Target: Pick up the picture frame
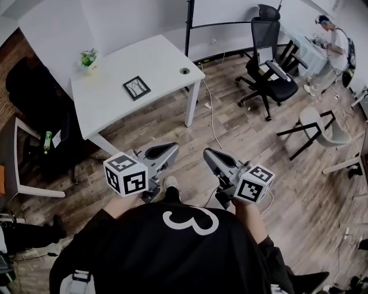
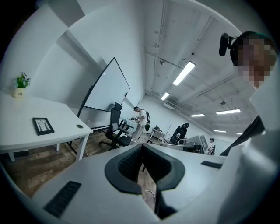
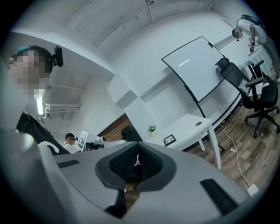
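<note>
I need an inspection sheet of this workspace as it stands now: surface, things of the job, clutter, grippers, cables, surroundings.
Surface: white table, mostly bare.
Job's things: picture frame lies flat on the table, untouched.
Clutter: potted plant at the table's far corner; green bottle on furniture left of the table.
Grippers: left gripper and right gripper are both shut and empty, held in front of the person, short of the table.
Cables: white cable trails over the wooden floor beside the table leg.
Surroundings: black office chair, whiteboard, grey chair, a person standing at a far desk.
</note>
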`<state>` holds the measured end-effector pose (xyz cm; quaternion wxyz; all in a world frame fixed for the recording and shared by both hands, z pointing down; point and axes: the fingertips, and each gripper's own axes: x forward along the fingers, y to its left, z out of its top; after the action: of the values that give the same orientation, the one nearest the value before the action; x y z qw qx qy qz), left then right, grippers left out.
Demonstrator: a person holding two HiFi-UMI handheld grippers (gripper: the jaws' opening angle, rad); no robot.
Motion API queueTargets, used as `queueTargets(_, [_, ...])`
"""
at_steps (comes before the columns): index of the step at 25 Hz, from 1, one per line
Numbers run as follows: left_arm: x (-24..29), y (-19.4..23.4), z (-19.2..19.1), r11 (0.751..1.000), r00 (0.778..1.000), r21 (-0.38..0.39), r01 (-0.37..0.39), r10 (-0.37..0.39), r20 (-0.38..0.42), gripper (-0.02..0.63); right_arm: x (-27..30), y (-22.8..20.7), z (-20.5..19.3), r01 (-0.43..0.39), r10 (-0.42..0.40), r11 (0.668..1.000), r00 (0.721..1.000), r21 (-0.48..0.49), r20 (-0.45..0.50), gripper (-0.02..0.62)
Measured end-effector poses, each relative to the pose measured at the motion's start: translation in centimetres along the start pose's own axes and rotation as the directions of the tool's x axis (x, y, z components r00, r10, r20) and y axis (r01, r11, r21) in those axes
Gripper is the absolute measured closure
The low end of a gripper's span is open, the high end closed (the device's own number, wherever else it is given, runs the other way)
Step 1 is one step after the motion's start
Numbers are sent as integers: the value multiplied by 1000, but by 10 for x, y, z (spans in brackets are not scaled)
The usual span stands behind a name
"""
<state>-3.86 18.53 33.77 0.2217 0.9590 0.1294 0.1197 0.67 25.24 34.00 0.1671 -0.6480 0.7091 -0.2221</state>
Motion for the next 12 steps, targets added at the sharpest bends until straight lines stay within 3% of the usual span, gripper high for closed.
queueTargets(6, [30,70,30,1000,1000,-19,-3,3,-9,591,62,-52,22,12,-12,1000,1000,28,-28,571])
queueTargets(12, [32,150,61,996,998,-76,-54,56,23,591,139,-87,42,-13,16,999,995,29,-95,571])
